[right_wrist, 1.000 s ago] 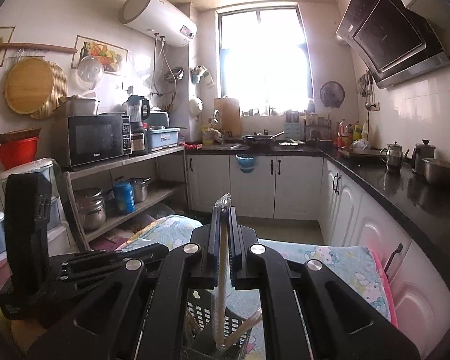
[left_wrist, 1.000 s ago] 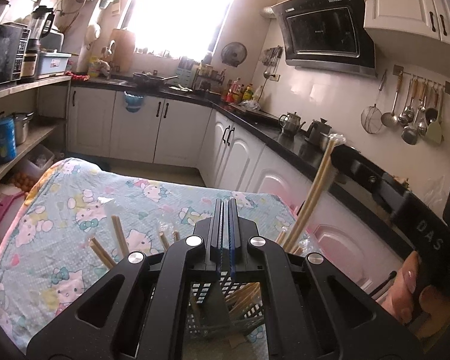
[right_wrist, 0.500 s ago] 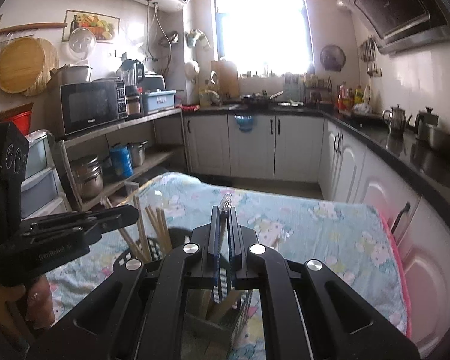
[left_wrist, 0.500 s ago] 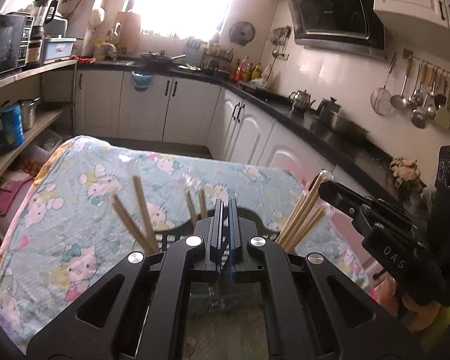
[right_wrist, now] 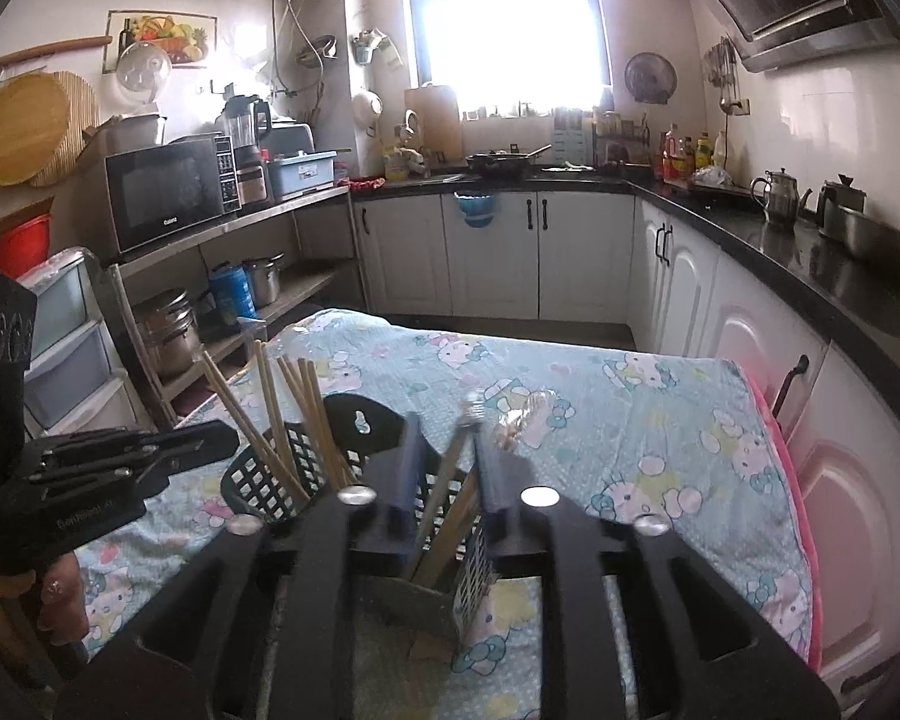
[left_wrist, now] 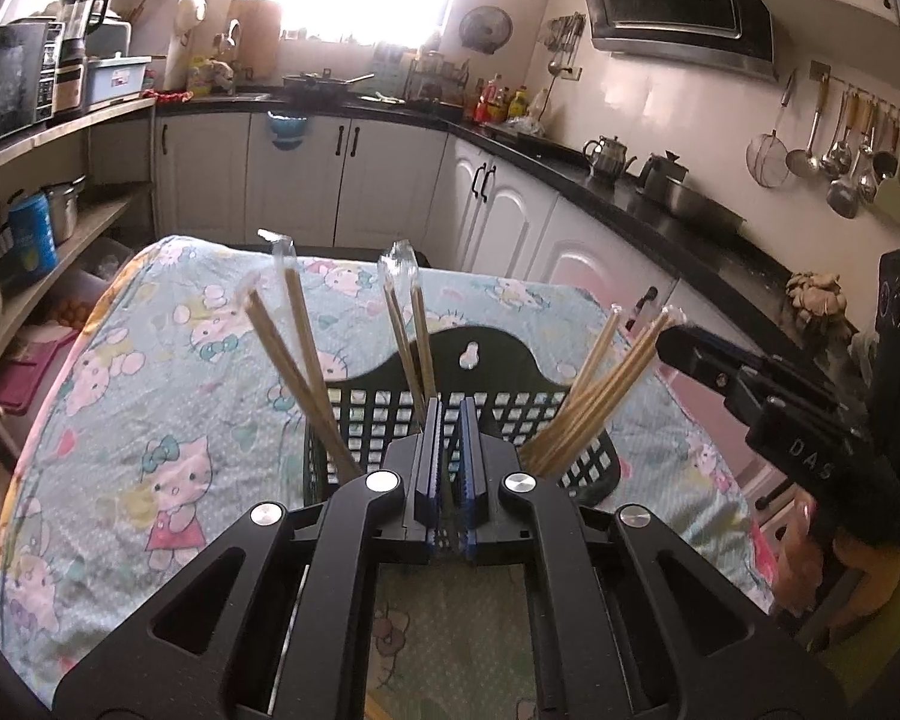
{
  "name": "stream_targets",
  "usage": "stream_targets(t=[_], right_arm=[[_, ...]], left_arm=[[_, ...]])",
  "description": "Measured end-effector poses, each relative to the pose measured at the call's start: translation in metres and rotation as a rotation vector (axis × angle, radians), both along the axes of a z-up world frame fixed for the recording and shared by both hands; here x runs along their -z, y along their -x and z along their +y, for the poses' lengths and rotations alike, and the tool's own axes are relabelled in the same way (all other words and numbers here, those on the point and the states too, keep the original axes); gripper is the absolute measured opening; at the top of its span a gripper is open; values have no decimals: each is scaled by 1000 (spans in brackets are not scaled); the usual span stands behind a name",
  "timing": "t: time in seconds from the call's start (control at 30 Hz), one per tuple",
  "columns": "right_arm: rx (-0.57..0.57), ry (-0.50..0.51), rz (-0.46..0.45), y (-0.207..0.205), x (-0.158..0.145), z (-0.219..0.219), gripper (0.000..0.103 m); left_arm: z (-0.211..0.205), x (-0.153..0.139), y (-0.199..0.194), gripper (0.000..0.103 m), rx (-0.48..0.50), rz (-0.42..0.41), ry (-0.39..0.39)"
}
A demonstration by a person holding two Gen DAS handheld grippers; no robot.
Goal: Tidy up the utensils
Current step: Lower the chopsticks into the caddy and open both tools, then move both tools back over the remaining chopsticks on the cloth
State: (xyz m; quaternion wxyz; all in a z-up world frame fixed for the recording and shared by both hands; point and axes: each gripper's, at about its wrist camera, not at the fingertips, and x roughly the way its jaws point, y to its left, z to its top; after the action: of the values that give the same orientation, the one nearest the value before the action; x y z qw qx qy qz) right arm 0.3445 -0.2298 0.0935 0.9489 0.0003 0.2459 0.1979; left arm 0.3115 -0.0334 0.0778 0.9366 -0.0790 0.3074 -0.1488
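Both grippers have come down closer to the basket [left_wrist: 468, 414] since a second ago. The left gripper [left_wrist: 448, 468] sits low in the middle of its frame, jaws pressed together on nothing. The right gripper [right_wrist: 441, 468] has its jaws opening, with wrapped chopsticks [right_wrist: 444, 480] loose between them, standing in the basket. The basket rests on the desk [left_wrist: 168, 420], more chopsticks leaning inside.

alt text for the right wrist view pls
The right claw, jaws opening, hangs over a black slotted utensil basket with wrapped wooden chopsticks standing between its jaws. The basket sits on a table with a cartoon-cat cloth; the left claw reaches in from the left.
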Motion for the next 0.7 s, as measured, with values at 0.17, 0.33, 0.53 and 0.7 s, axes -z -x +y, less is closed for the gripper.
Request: stream_targets(t=[0.17, 0.33, 0.53, 0.7], right_arm=[[2, 6, 5, 9, -1, -5, 29], [9, 8, 1, 21, -3, -11, 36], [13, 20, -1, 36, -2, -15, 46], [14, 19, -2, 49, -3, -20, 55]], left_arm=[[0, 3, 10, 12, -2, 11, -4], [1, 5, 21, 20, -6, 13, -4], [5, 6, 36, 37, -13, 6, 3], [9, 6, 49, 70, -24, -6, 6]])
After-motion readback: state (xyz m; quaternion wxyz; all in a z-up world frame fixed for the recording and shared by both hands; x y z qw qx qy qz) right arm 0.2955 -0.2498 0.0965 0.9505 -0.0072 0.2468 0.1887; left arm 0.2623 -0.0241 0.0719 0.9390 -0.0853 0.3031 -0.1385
